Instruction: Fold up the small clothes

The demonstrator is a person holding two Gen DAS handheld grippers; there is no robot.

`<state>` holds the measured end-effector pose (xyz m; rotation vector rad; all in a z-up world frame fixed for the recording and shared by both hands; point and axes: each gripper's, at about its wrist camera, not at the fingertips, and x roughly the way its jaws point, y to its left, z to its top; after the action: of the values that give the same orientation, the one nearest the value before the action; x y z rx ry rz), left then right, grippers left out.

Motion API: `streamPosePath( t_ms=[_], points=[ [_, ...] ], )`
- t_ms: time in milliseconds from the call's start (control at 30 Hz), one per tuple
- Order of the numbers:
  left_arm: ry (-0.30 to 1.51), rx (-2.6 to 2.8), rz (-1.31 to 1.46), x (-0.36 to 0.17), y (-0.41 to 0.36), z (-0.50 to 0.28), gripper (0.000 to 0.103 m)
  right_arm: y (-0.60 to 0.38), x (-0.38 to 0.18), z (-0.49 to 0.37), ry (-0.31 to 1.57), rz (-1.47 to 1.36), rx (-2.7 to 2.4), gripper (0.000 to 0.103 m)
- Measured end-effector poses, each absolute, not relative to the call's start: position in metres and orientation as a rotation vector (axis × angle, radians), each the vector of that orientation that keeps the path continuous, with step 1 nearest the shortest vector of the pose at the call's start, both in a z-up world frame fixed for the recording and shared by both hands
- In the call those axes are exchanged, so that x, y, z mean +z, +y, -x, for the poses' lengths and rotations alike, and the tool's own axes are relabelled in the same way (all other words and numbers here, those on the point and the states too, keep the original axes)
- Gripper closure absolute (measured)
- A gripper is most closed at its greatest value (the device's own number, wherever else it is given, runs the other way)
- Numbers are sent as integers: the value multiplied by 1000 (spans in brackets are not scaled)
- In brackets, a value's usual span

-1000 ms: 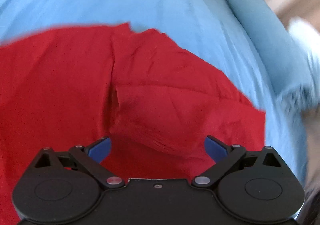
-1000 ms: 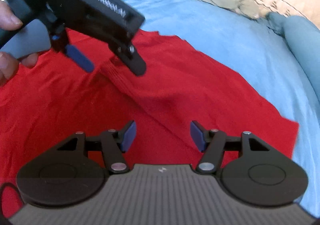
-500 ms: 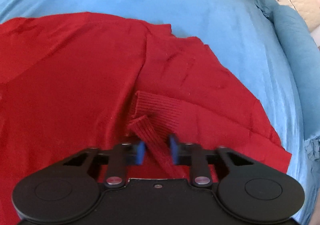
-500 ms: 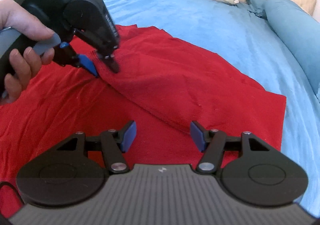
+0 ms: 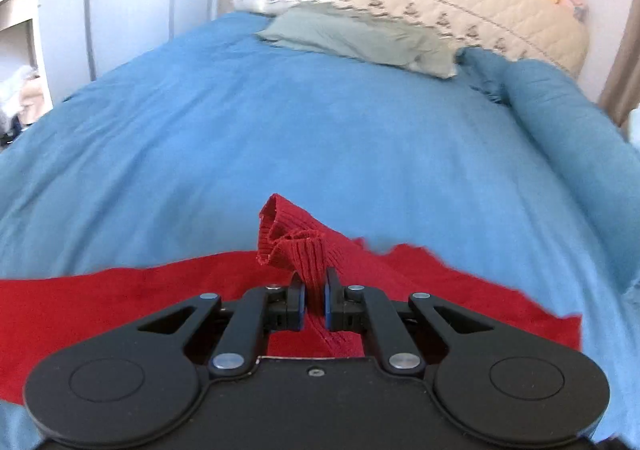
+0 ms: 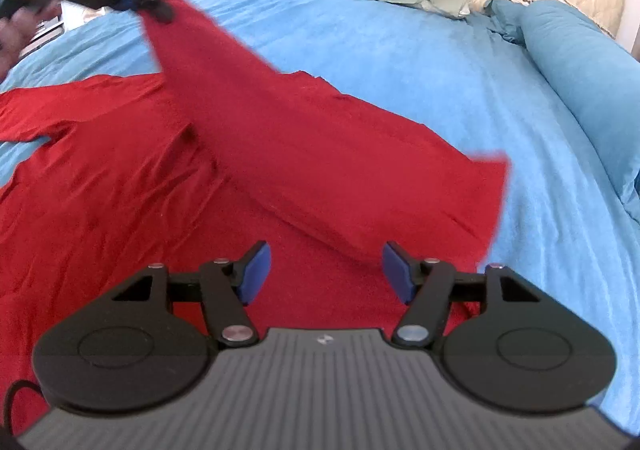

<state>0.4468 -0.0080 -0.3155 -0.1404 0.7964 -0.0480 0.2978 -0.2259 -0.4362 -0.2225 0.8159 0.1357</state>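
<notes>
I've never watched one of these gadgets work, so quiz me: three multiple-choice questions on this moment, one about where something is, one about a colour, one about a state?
1. Where does the grey-green pillow lie?
A. at the far end of the bed
B. on the red garment
C. on the floor

2. What colour is the bed cover?
A. white
B. blue
C. green

3. How is the left gripper?
A. open over the bed cover
B. shut on the ribbed cuff of the red garment
C. shut on the pillow

Answers: 1 A, it lies beside the headboard; 2 B, blue surrounds the garment; 3 B, the cuff is pinched between its pads, while the right gripper is open.
</notes>
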Motion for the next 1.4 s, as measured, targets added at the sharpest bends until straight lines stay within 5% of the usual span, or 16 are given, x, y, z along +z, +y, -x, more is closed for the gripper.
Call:
streamPosePath(
  t_ms=[200, 533, 600, 667, 733, 1067, 1233, 1400],
  points=[
    [863, 25, 189, -366, 24, -436, 94, -234, -440, -333, 829, 219, 57, 21],
    [891, 53, 162, -371, 31, -423, 91, -259, -438, -341, 816, 332, -95, 22],
    [889, 54, 152, -368, 33, -420, 82, -268, -437, -342, 818, 332, -124, 22],
    [885, 56, 162, -366, 33, -419, 52, -275, -440, -346, 820, 346, -140, 23],
    [872, 67, 165, -363, 34, -416, 44, -280, -443, -344, 826, 388, -145, 23],
    [866, 59, 129, -356, 31, -416, 43, -287, -462, -349, 823, 445, -129, 27],
    [870, 56, 125, -357, 25, -418, 43, -298, -464, -360, 829, 336, -177, 57],
    [881, 63, 120, -359, 23, -418, 43, -307, -465, -351, 845, 302, -195, 57]
  ],
)
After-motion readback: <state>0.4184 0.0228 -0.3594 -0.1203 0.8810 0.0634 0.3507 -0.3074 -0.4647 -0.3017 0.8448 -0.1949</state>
